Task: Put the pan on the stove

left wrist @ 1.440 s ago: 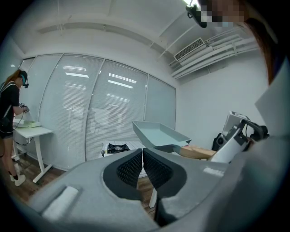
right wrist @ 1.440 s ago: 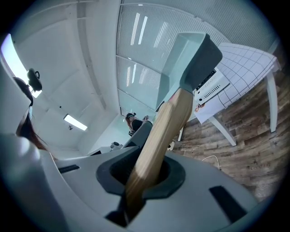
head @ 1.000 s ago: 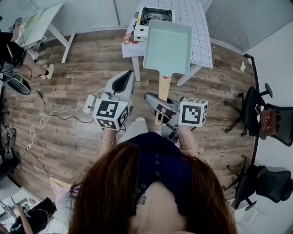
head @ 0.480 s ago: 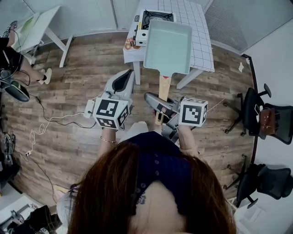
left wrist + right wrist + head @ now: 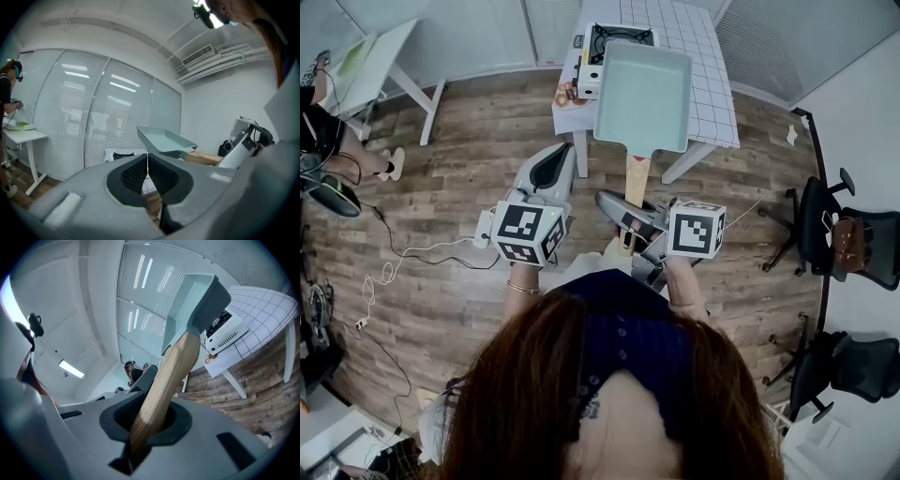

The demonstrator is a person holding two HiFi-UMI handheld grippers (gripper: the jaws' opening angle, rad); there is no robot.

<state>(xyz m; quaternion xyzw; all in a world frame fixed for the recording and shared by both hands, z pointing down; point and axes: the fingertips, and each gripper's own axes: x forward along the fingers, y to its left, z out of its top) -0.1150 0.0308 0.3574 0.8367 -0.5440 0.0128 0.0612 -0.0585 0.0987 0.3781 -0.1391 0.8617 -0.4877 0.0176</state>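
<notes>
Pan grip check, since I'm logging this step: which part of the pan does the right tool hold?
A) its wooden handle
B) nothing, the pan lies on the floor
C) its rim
A: the right tool is clamped on the wooden handle of the pan, which is held in the air.

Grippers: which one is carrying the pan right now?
The right gripper: its jaws are clamped on the wooden handle of the pale green pan. The left gripper has its jaws shut with nothing between them.
</notes>
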